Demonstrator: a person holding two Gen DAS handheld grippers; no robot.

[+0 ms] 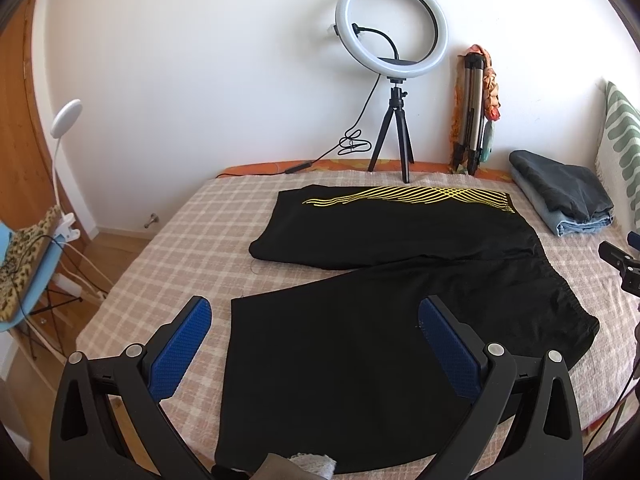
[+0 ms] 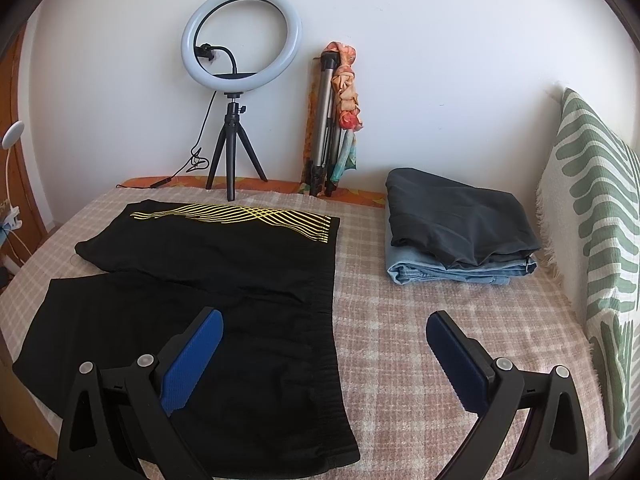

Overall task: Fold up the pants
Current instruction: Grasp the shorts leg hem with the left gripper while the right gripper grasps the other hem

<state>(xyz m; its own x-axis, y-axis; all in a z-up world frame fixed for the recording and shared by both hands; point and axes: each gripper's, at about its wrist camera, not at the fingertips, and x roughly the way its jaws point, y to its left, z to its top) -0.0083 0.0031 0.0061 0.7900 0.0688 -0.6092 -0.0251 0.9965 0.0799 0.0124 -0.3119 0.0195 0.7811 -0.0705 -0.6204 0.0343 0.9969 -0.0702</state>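
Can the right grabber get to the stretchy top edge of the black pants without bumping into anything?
Probably yes. The right gripper is open and hovers right above the black pants, whose waistband runs between its fingers. Nothing lies on that edge; the folded clothes sit apart, farther back on the bed.

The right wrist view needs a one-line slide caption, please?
Open right tool hovers over black pants spread on the checked bedspread, beside folded clothes.
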